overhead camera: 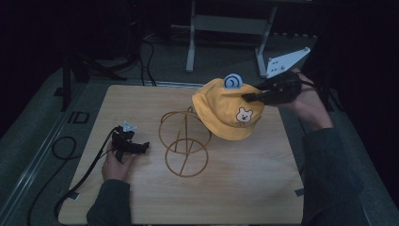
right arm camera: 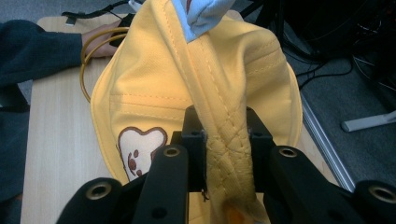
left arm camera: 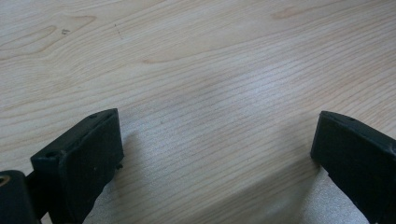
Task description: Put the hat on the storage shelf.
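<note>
A yellow child's hat (overhead camera: 227, 109) with a bear face and a blue ear hangs in the air over the table's far right part, beside a gold wire hat stand (overhead camera: 184, 141). My right gripper (overhead camera: 251, 97) is shut on the hat's quilted brim (right arm camera: 227, 149), which is pinched between its two black jaws. The hat's left edge looks close to the top of the stand; I cannot tell whether they touch. My left gripper (overhead camera: 144, 147) rests low on the wooden table (overhead camera: 141, 197) left of the stand, jaws wide apart with only bare wood (left arm camera: 210, 112) between them.
A black cable (overhead camera: 66, 148) trails from the left gripper off the table's left edge. A metal frame with white legs (overhead camera: 226, 28) stands on the floor beyond the table. The person's left sleeve (right arm camera: 37, 51) lies across the table.
</note>
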A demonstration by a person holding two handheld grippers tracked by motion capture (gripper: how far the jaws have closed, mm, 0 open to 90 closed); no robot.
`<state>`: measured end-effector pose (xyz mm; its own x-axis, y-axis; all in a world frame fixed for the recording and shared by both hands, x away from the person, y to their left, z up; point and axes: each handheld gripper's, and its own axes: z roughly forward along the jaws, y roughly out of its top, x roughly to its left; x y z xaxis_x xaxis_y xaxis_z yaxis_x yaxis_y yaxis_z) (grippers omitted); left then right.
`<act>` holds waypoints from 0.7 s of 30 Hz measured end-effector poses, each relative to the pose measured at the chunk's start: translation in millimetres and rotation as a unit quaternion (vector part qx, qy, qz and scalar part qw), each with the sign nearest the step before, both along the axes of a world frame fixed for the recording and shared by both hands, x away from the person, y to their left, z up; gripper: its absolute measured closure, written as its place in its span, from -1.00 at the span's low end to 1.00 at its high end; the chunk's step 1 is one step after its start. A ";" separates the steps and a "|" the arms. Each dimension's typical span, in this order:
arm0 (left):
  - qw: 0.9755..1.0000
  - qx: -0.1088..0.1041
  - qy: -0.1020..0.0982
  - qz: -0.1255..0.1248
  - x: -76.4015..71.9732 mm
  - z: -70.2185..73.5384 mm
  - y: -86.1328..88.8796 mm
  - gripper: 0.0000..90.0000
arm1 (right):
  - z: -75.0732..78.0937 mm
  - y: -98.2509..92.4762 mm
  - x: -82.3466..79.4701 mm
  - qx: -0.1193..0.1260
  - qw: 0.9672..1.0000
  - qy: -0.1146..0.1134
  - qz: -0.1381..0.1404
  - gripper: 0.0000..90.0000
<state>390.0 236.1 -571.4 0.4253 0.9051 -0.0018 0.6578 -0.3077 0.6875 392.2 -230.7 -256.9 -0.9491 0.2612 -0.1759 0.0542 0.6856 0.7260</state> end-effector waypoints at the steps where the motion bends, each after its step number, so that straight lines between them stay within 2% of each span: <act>1: 1.000 0.000 0.000 0.000 0.0 0.0 0.0 -0.95 | 0.3 0.9 -0.3 -0.001 1.000 -0.001 0.001 0.69; 12: 1.000 0.000 0.000 0.000 0.0 0.0 0.0 -0.95 | 2.6 6.0 -0.9 0.007 1.000 -0.003 0.005 0.69; 21: 1.000 0.000 0.000 0.000 0.1 0.0 -0.1 -0.95 | 4.6 17.3 -3.1 -0.002 1.000 -0.004 0.012 0.69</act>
